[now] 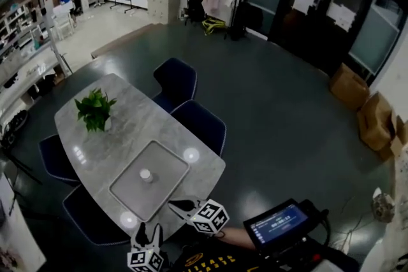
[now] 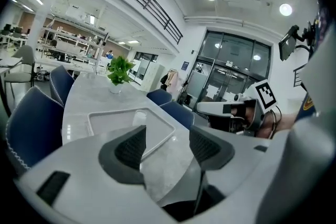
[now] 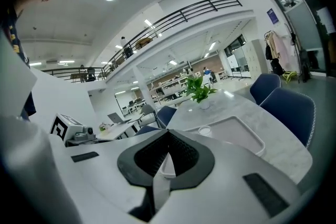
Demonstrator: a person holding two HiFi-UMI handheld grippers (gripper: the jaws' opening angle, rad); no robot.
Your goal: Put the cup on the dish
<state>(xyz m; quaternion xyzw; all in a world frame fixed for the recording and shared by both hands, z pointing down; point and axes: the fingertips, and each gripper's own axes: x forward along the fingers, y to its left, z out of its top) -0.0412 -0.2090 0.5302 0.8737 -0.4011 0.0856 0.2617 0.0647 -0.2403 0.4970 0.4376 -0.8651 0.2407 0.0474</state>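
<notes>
Left gripper [image 2: 168,140] hangs with its dark pads spread apart, only the bare grey marble tabletop [image 2: 159,167] showing between them, while the right gripper [image 3: 168,134] has its jaws pinched tight, tips meeting, nothing clamped. Just beyond both sets of jaws lies the shallow grey rectangular tray [image 3: 258,140], and there's the small white cup [image 3: 204,130] standing upright on it, ahead of the right jaws and a little to their right. Farther out past the tray, the leafy green plant in a white pot [image 3: 200,91] sits on the table, with dark blue chairs [image 3: 289,107] off to the right of the jaws.
</notes>
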